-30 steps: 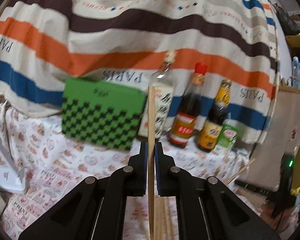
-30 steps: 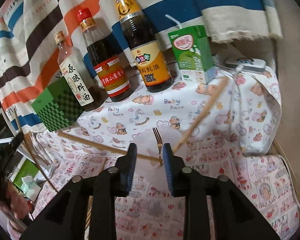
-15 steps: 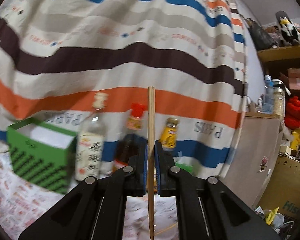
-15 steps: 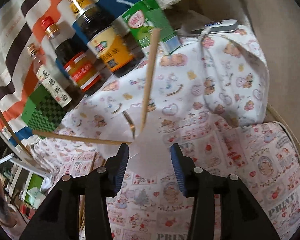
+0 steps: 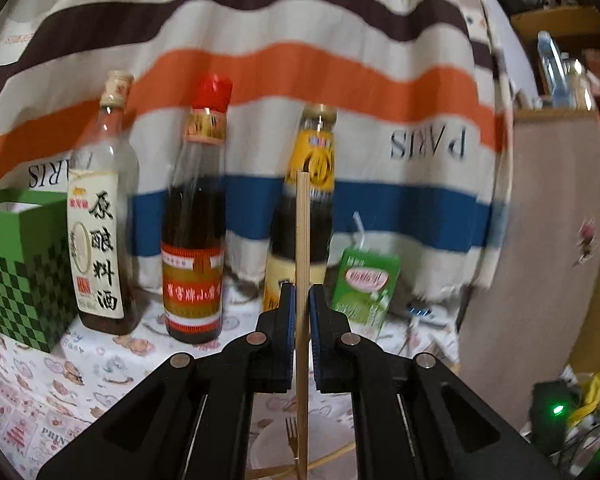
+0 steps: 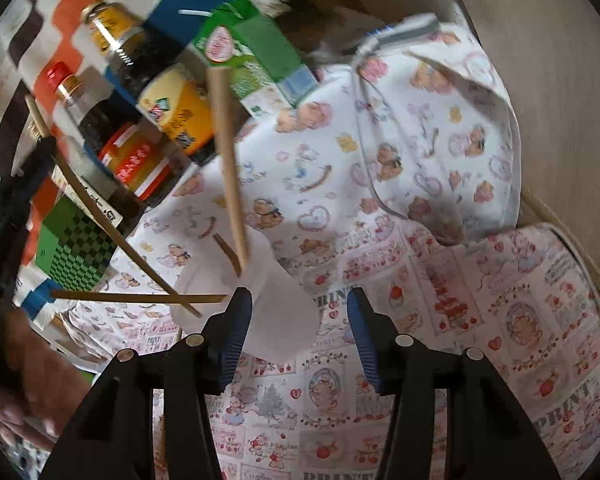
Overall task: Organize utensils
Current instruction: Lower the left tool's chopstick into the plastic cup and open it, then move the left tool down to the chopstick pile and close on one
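My left gripper (image 5: 302, 300) is shut on a wooden chopstick (image 5: 302, 240) that stands upright between its pads, above a white cup (image 5: 276, 446) holding a fork (image 5: 291, 432). In the right wrist view the same chopstick (image 6: 100, 216) slants down from the upper left toward the white translucent cup (image 6: 276, 304). My right gripper (image 6: 296, 312) is open, its jaws either side of the cup without touching it. A chopstick (image 6: 228, 152) and the fork (image 6: 226, 250) stand in the cup. Another chopstick (image 6: 140, 298) lies across its rim.
Three sauce bottles (image 5: 194, 216) stand in a row at the back, with a green juice carton (image 5: 366, 284) to their right and a green checkered box (image 5: 20, 264) to their left. A striped cloth (image 5: 300, 60) hangs behind. The table (image 6: 480, 320) wears a printed cloth.
My left gripper swung right and down with the chopstick, over the cup. My right gripper opened wider and moved closer around the cup.
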